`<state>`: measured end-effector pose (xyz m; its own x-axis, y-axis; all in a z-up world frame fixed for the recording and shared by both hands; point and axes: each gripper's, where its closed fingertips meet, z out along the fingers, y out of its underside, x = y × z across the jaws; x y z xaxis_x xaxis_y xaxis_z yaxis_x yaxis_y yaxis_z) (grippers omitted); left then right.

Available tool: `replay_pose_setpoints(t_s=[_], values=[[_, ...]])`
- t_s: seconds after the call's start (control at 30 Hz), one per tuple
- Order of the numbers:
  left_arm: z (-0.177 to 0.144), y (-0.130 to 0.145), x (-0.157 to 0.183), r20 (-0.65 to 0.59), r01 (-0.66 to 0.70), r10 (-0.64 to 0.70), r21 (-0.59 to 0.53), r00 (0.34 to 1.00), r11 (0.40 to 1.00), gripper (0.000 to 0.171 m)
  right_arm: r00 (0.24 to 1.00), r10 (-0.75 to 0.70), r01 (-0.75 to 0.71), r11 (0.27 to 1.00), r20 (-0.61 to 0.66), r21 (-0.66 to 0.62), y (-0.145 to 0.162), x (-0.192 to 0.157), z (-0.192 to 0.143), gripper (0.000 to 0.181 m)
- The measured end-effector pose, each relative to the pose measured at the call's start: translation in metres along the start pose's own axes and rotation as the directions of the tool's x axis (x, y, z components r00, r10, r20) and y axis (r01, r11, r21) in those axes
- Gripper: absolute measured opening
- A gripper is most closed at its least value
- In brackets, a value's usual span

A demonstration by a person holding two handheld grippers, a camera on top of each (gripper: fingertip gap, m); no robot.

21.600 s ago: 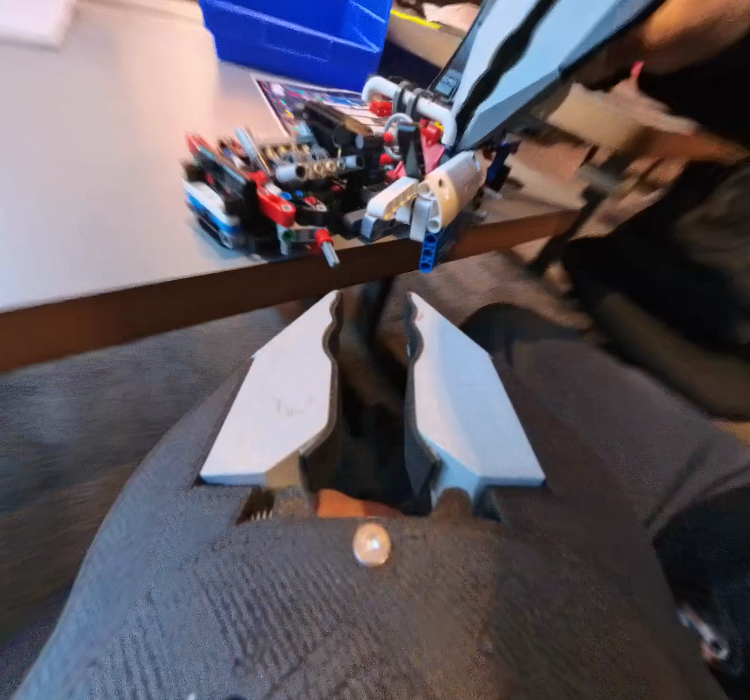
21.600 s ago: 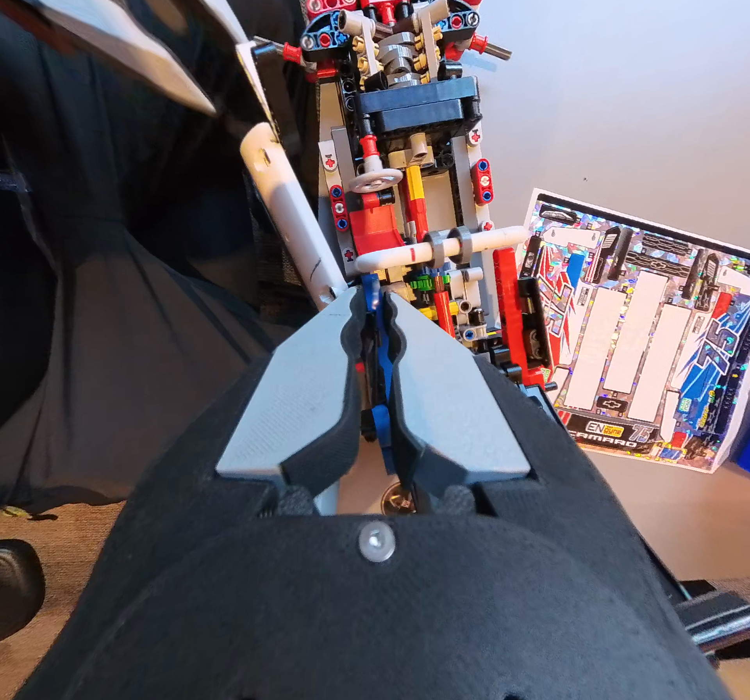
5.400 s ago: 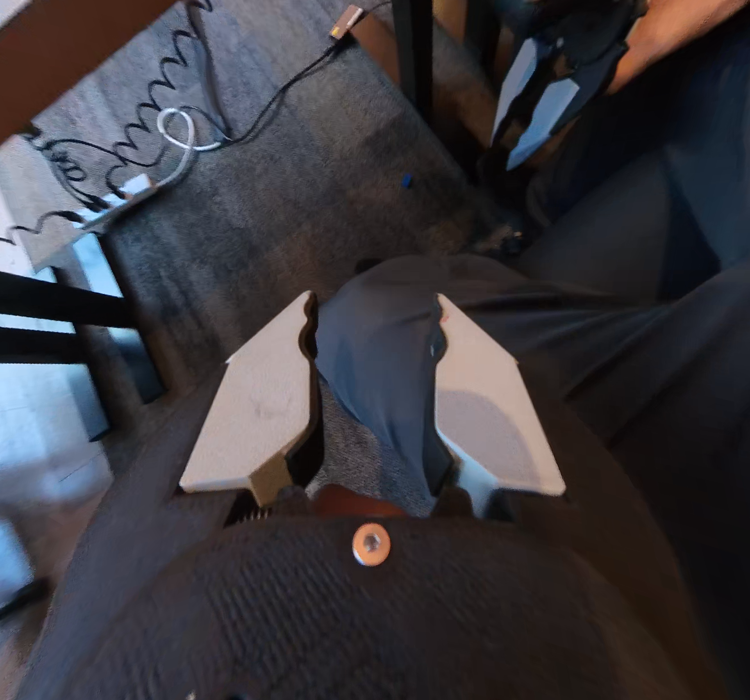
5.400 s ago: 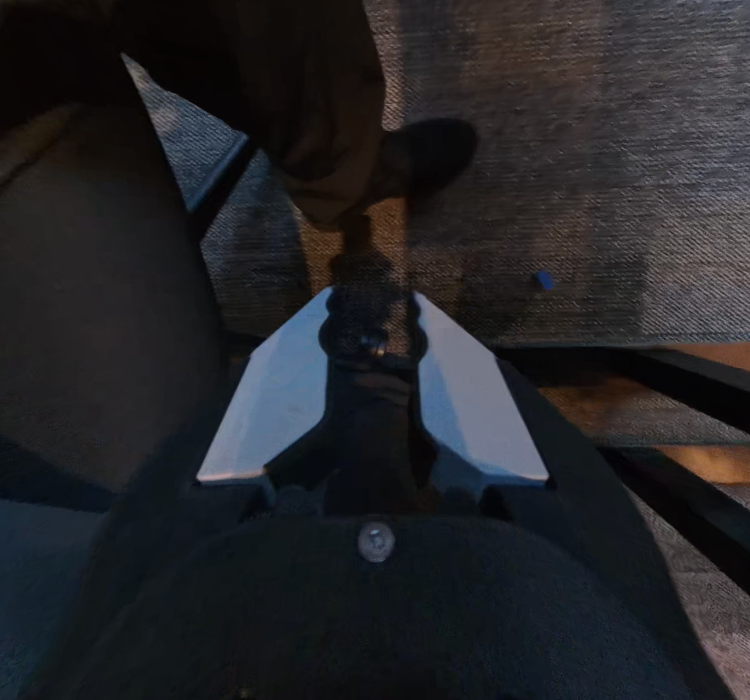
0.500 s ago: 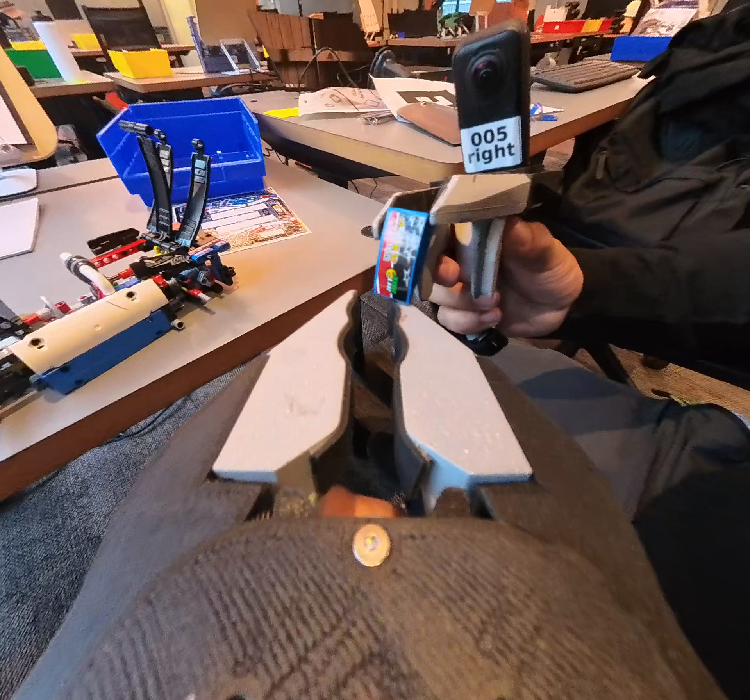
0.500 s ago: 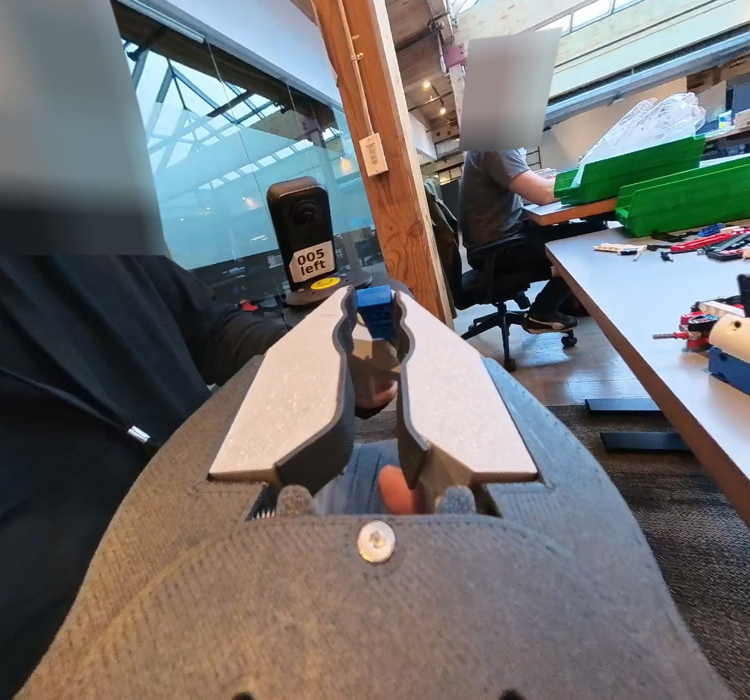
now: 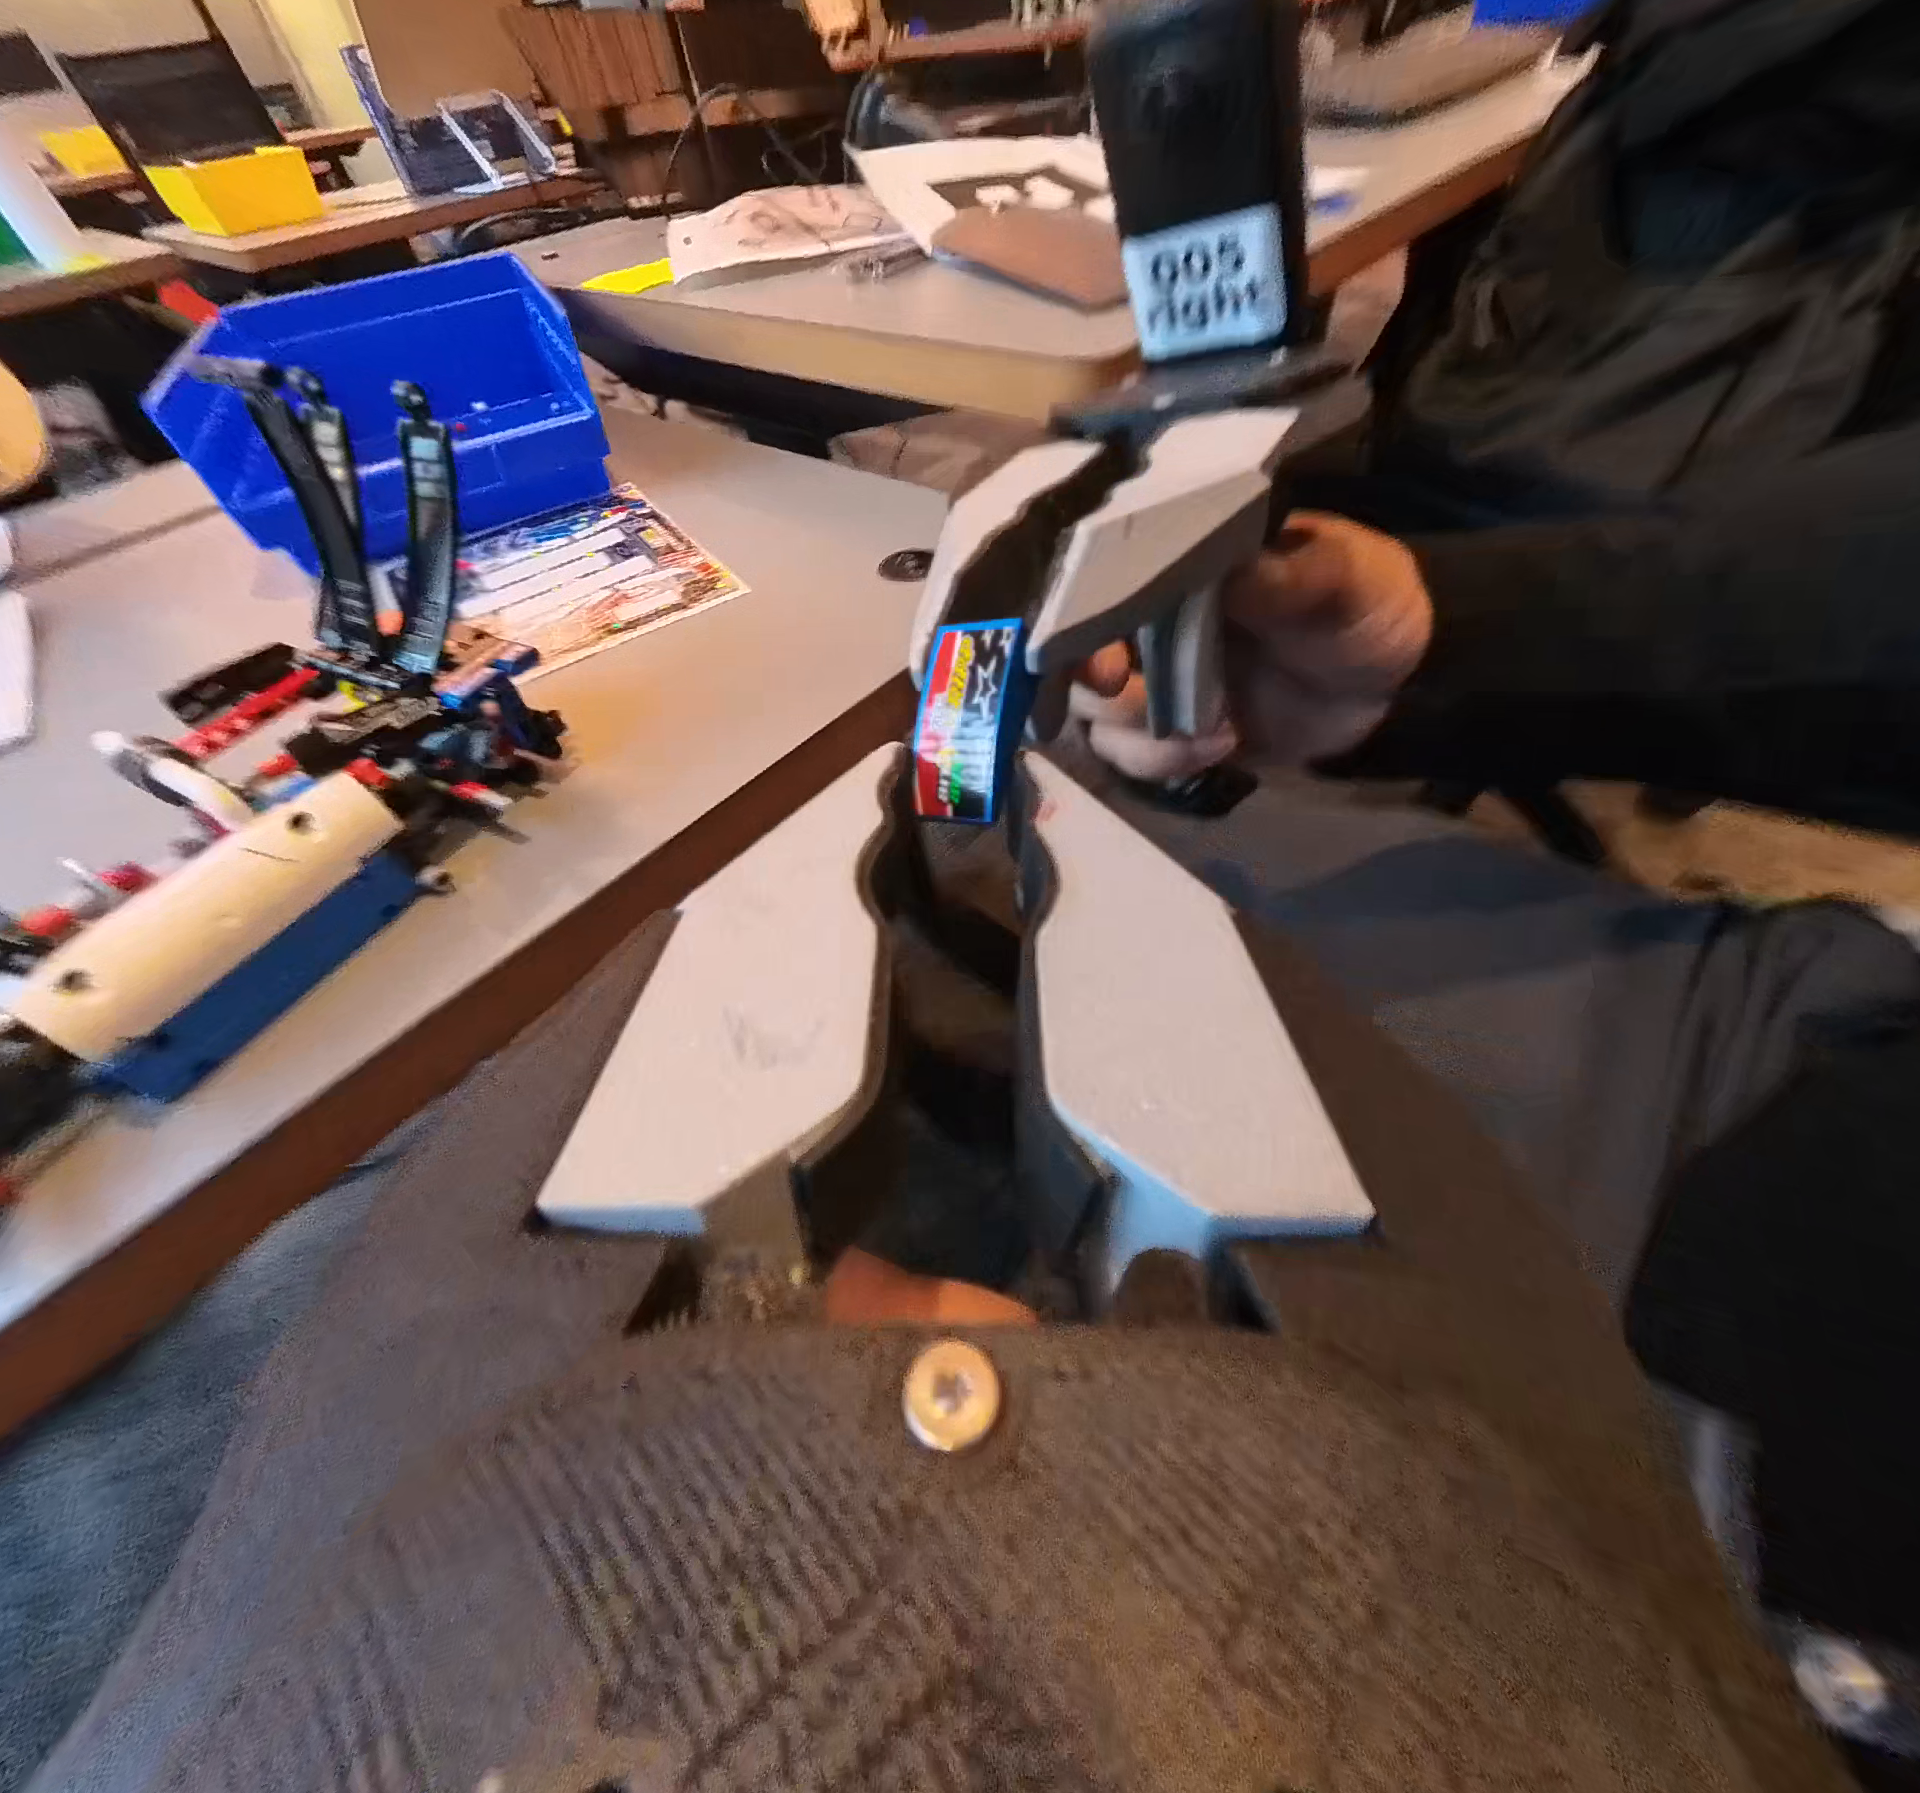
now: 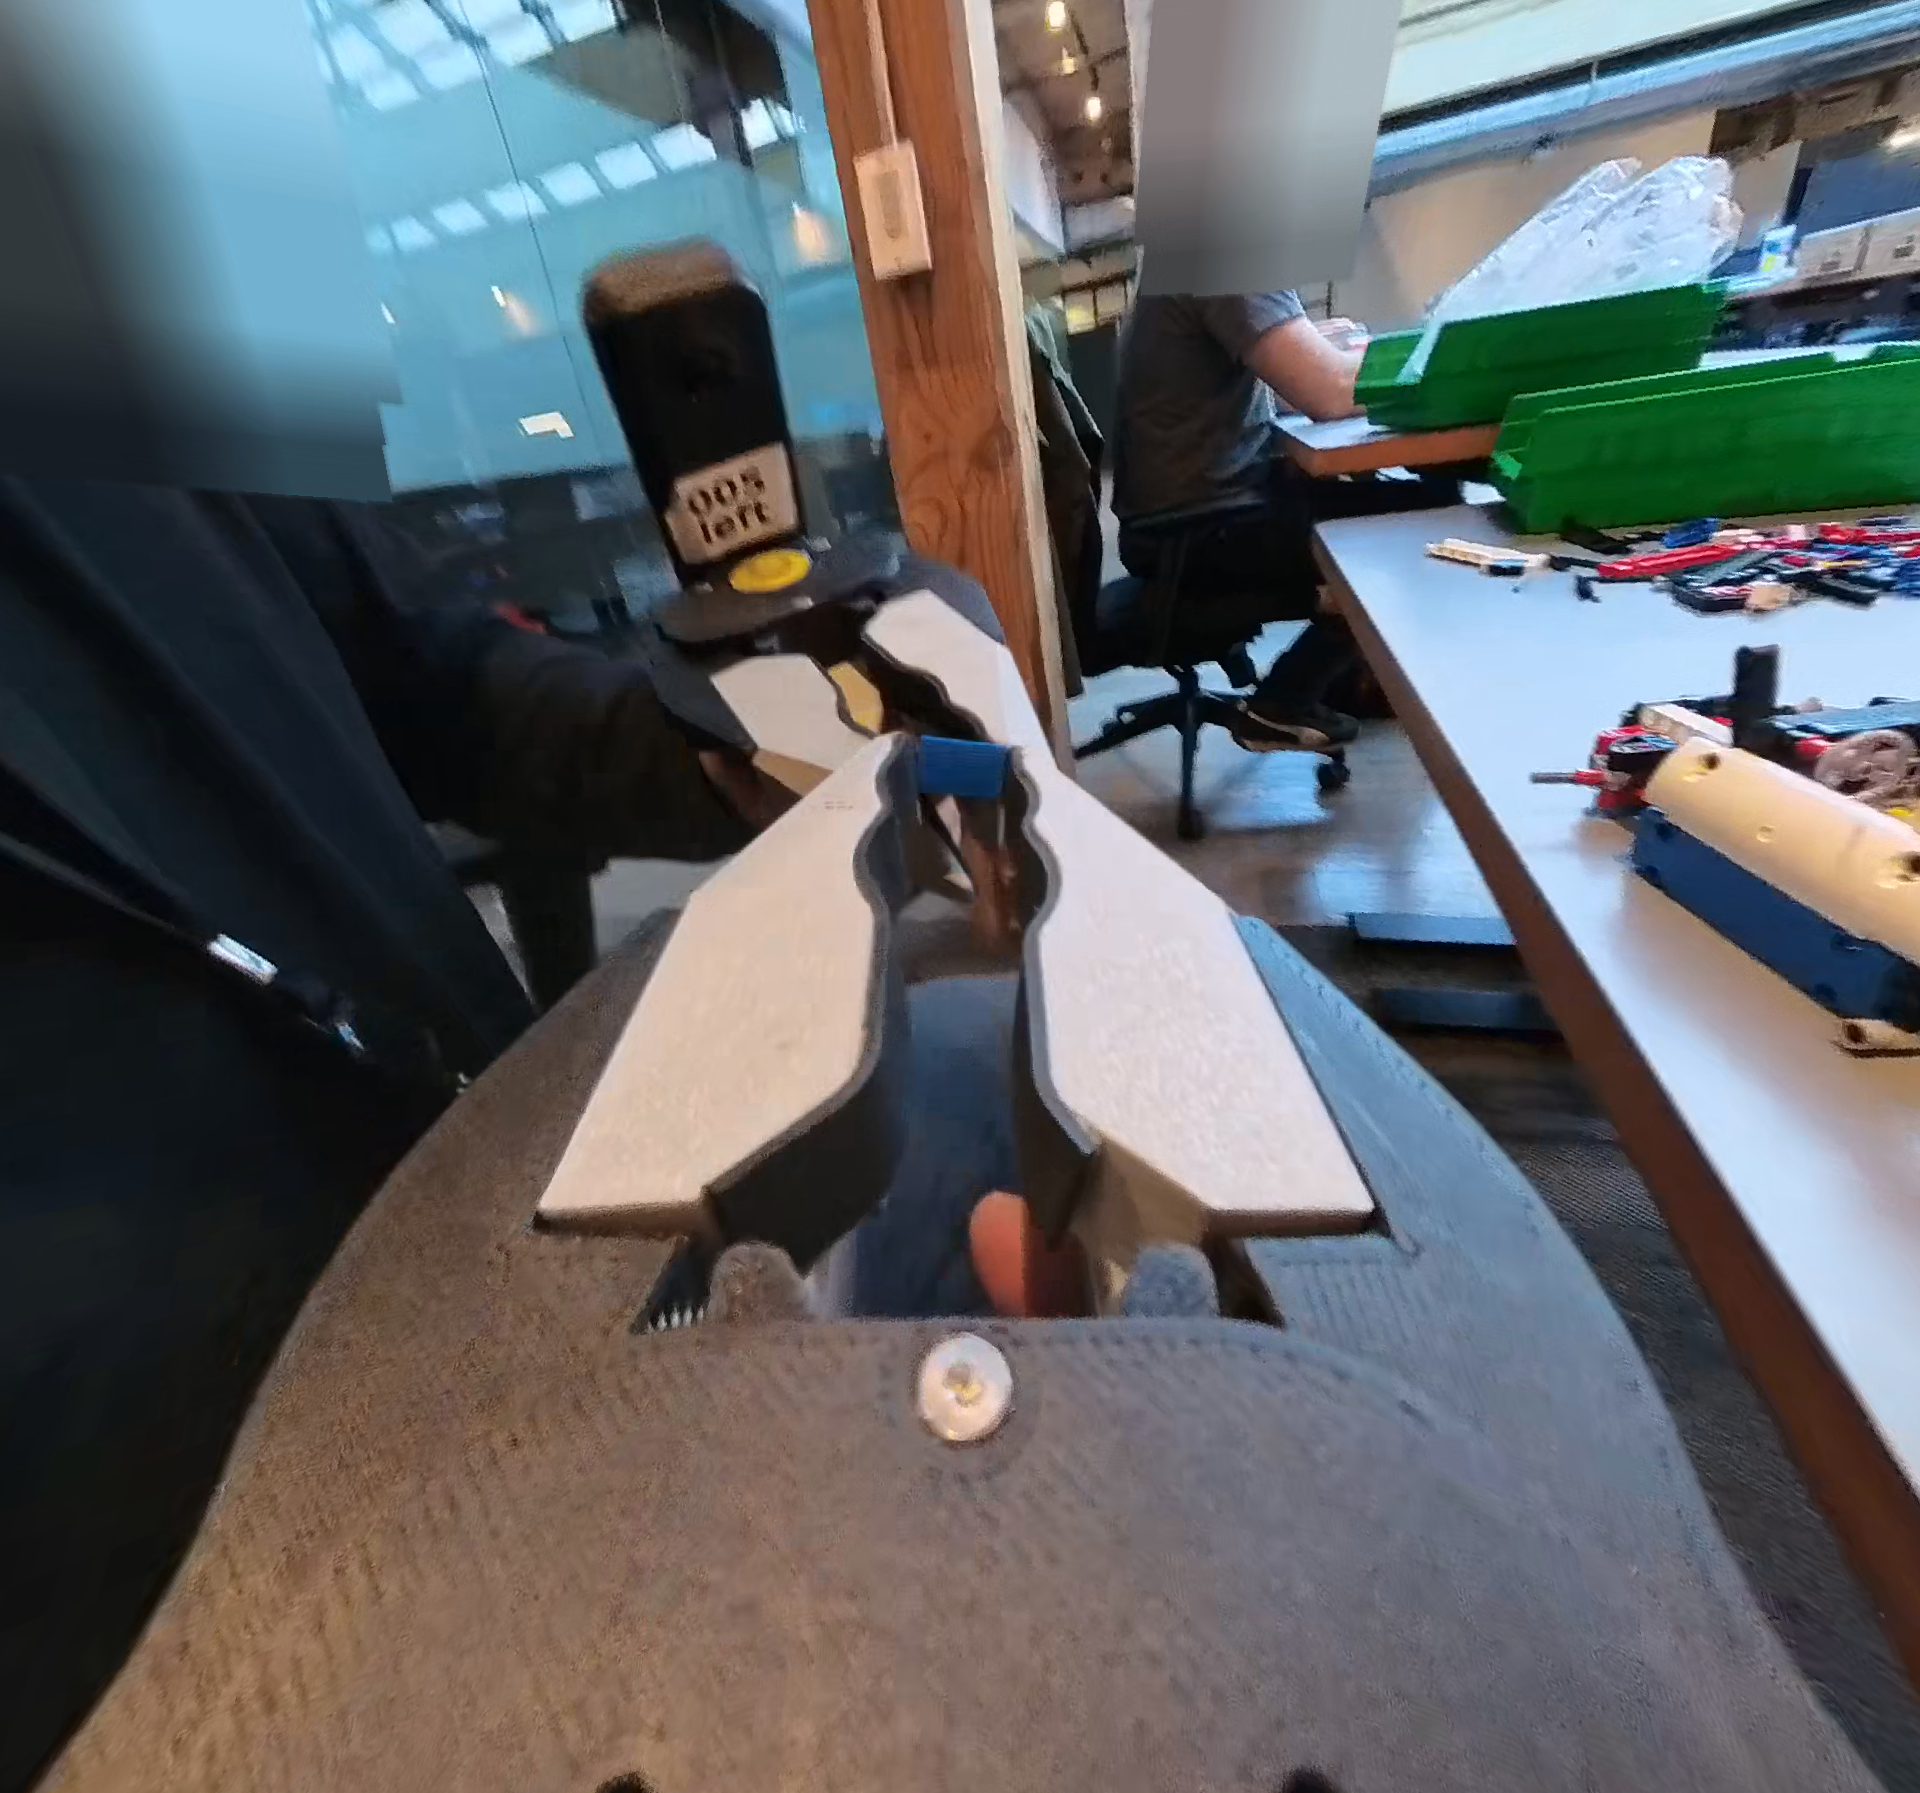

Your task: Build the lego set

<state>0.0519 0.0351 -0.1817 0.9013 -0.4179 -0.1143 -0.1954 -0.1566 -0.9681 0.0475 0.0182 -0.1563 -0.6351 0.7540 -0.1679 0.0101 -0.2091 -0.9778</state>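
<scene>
My right gripper [image 8: 954, 756] is shut on a small blue lego piece [image 8: 961, 769] at its fingertips. In the left wrist view that piece [image 7: 966, 735] shows a colourful sticker face and hangs from the right gripper [image 7: 982, 647], just at the tips of my left gripper [image 7: 958, 779]. The left gripper is open and empty, and the piece sits above its gap. It also shows in the right wrist view [image 8: 899, 699], facing the right one. Both are held off the table's edge. The partly built lego car [image 7: 229, 902] lies on the table, also in the right wrist view [image 8: 1766, 860].
A blue bin [image 7: 416, 372] and a sticker sheet [image 7: 592, 569] sit behind the car. Loose lego parts [image 8: 1766, 569] and green bins [image 8: 1704, 424] lie farther along the table. A wooden post [image 8: 925, 289] and a seated person [image 8: 1205, 413] are behind. My two grippers' fingertips are within a few centimetres of each other. The partly built lego car [image 7: 229, 902] is about 20 centimeters from my left fingertips.
My left gripper's jaws have opened wider. The right gripper has tilted and brought the blue piece down to the left gripper's tips.
</scene>
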Motion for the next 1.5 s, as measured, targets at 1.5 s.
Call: replay_pose_setpoints(t_s=[1.5], values=[[0.053,0.058,-0.075,-0.175,-0.168,0.141,-0.151,0.974,0.974,0.035,0.8,-0.433,0.175,0.831,-0.416,-0.529,0.036,0.128,-0.076,0.015]])
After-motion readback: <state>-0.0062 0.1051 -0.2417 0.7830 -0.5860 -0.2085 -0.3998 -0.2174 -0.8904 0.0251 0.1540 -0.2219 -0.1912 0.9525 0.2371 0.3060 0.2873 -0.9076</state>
